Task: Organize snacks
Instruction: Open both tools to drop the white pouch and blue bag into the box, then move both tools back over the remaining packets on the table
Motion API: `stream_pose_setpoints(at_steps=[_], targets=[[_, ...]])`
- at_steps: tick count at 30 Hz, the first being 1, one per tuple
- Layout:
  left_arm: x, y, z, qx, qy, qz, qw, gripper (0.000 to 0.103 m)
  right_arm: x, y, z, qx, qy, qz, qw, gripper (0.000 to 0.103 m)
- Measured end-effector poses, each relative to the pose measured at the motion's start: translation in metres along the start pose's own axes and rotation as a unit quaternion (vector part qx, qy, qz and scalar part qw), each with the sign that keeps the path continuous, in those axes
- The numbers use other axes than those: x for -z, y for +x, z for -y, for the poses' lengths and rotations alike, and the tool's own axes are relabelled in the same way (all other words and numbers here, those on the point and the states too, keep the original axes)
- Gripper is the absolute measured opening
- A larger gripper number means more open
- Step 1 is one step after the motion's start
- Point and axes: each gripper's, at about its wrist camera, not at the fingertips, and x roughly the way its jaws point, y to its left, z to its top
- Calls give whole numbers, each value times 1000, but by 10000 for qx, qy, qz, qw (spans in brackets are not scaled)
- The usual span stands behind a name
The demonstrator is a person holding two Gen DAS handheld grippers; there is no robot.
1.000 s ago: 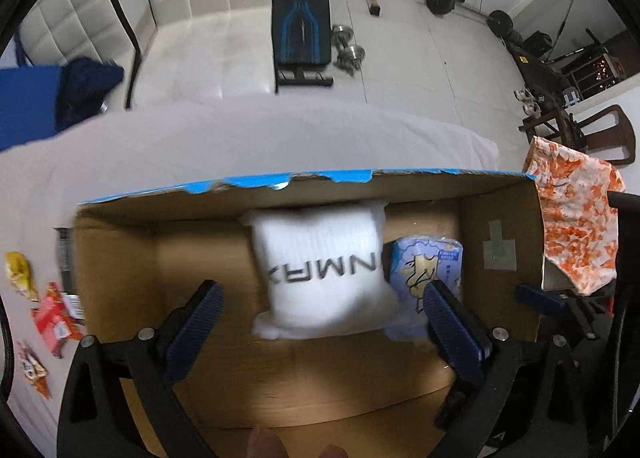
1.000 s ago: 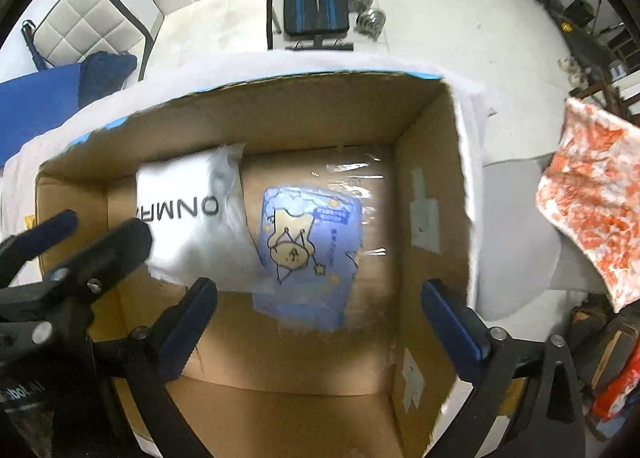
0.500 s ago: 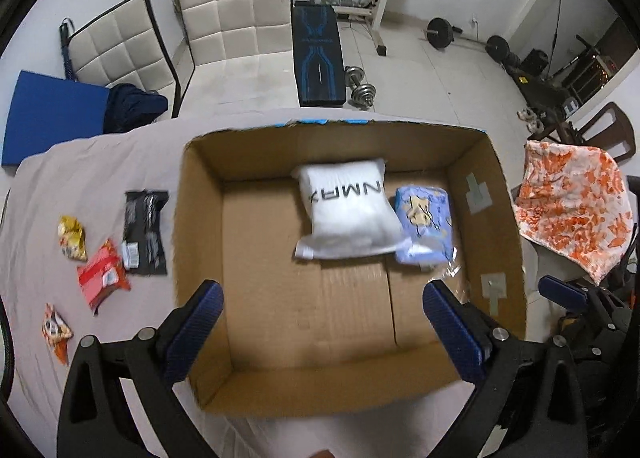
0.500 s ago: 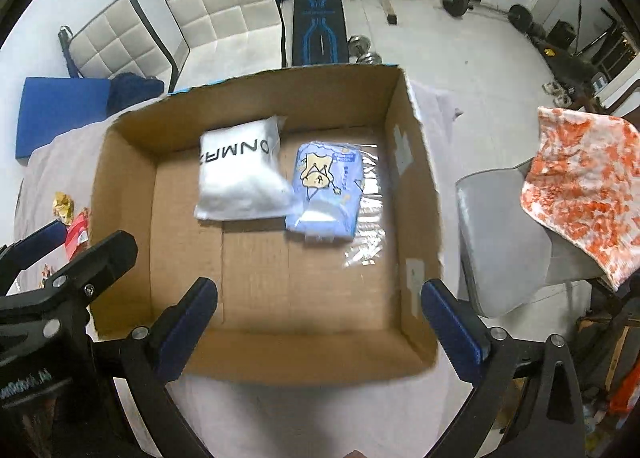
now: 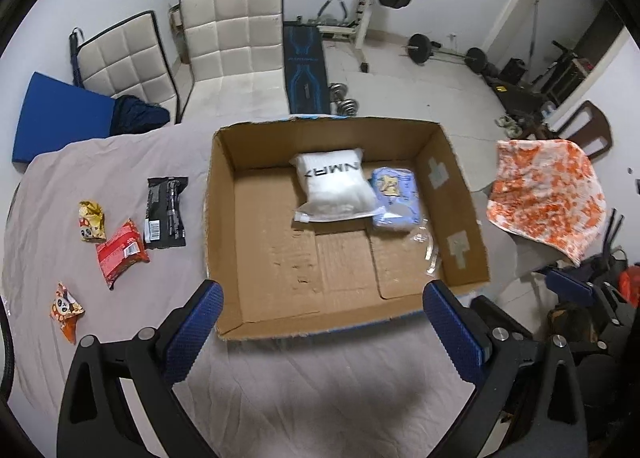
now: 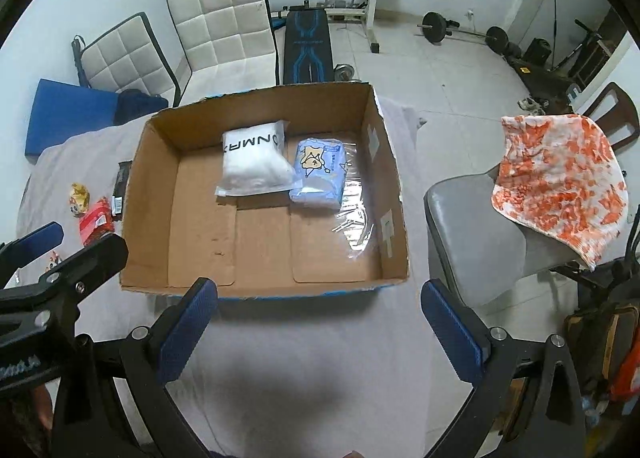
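A: Left gripper (image 5: 323,312) spread wide, holding nothing; right gripper (image 6: 319,308) likewise, both above the sheet-covered table (image 5: 320,390).

B: Contents?

A: Cardboard box (image 5: 224,218) at 12 o'clock. Inside, far end: white pouch (image 5: 336,188), blue cartoon pack (image 5: 394,198) touching it at 3 o'clock.

B: Loose snacks?

A: 9 o'clock of box: black packet (image 5: 166,207), red packet (image 5: 120,252), yellow packet (image 5: 92,221), orange panda packet (image 5: 66,310).
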Motion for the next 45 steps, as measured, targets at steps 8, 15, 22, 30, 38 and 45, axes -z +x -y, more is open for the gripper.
stream_pose_setpoints(at_steps=[8,15,22,30,38,45], targets=[[-2,-43,-41,223,-106,204,9995,102,8,-35,-27,-221,182,88,9996,103],[-2,-70,-147,-288,-703,309,9966,102,-8,-43,-116,-893,-92,-70,9959,103],[9,-58,-268,-983,-1287,96,9868,102,-30,5,-233,-1297,-514,-555,9887,103],[41,-10,-378,-1311,-1657,-657,9752,102,-36,92,-345,-1461,-1008,-1474,9730,103],[72,50,-423,-1070,-1548,-1478,9709,102,-34,160,-438,-1038,-2406,-1828,9476,103],[88,96,-439,-1095,-1166,-2082,9649,102,-11,194,-501,11,-4967,-1156,8602,103]])
